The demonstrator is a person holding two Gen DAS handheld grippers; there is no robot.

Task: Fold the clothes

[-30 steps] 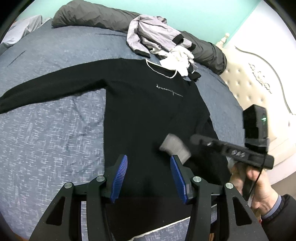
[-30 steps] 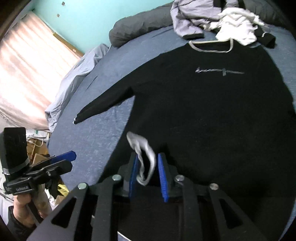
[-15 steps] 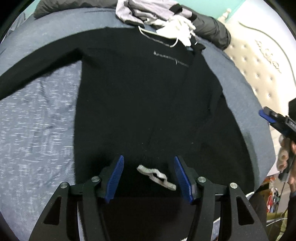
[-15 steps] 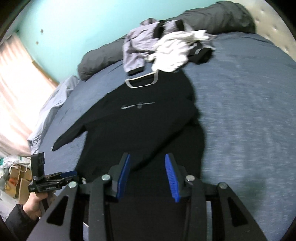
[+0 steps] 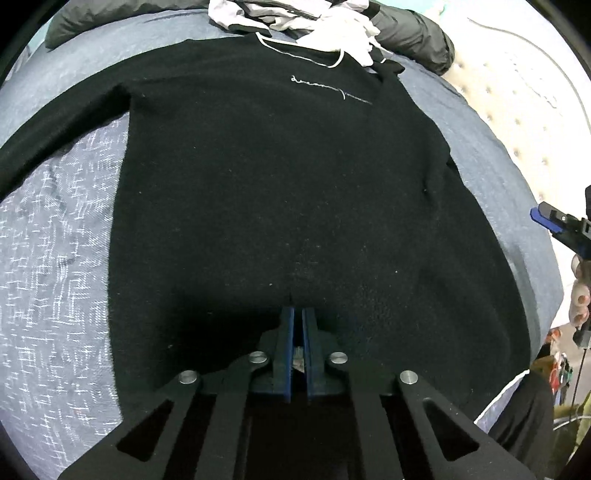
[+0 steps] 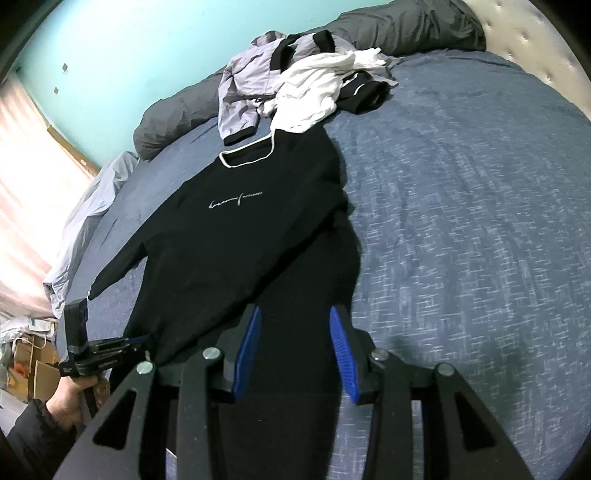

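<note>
The left gripper (image 5: 298, 314) is clenched on the black sweater's (image 5: 280, 192) hem on the bed (image 6: 461, 184); the right gripper (image 6: 295, 332) hangs released.

This is a bedroom in someone's home. A wide bed (image 6: 461, 221) with a blue-grey flecked cover fills most of the room, backed by a cream button-tufted headboard (image 5: 517, 110). A dark grey duvet (image 6: 406, 26) lies rolled along the far edge, against a turquoise wall (image 6: 129, 55). Laundry lies on the bed: a black sweater (image 5: 277, 203) spread flat, and a heap of white and lilac clothes (image 6: 303, 81) beyond it. Pale pink curtains (image 6: 26, 184) hang to one side, with cardboard boxes (image 6: 33, 362) on the floor beneath.
</note>
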